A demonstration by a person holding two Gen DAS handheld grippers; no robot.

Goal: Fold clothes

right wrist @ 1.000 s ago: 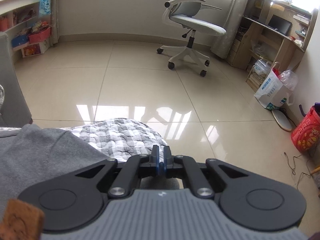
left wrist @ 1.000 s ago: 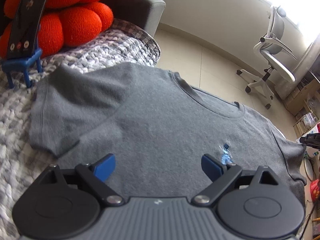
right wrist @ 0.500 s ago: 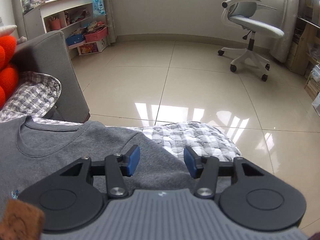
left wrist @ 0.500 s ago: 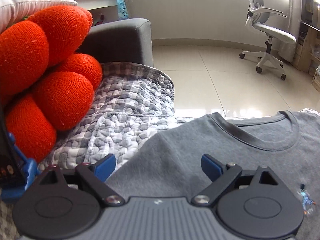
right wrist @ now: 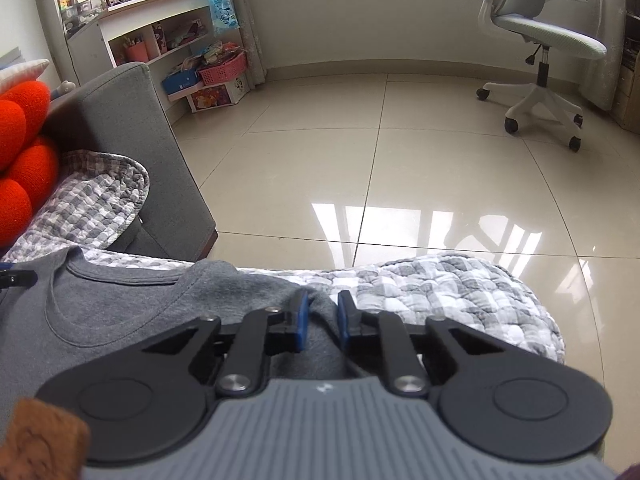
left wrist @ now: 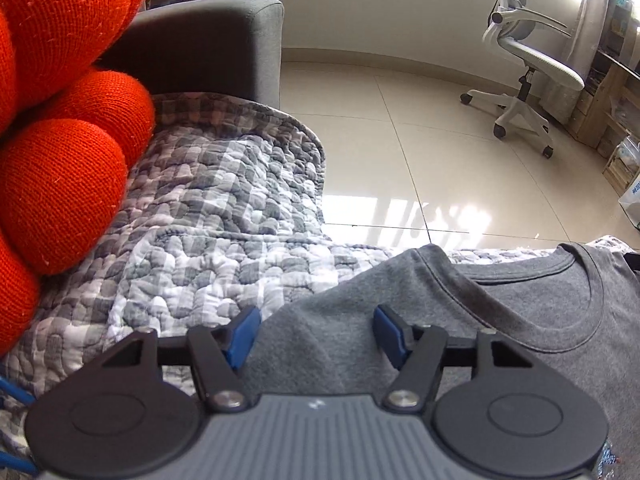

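A grey T-shirt lies flat on a grey checked quilt, collar toward the floor edge. My left gripper is open, its blue pads either side of the shirt's left shoulder edge. In the right wrist view the same T-shirt shows, and my right gripper has its pads nearly closed around a raised fold of the shirt's right shoulder. The shirt's lower part is hidden under both grippers.
A large orange knitted cushion and a grey sofa arm stand at the left. The quilt's edge drops to a tiled floor. A white office chair and cluttered shelves stand farther off.
Both grippers moved up to the shirt's shoulders. The right gripper opened, then narrowed onto a fold of the shoulder. The left gripper stayed open and narrowed a little.
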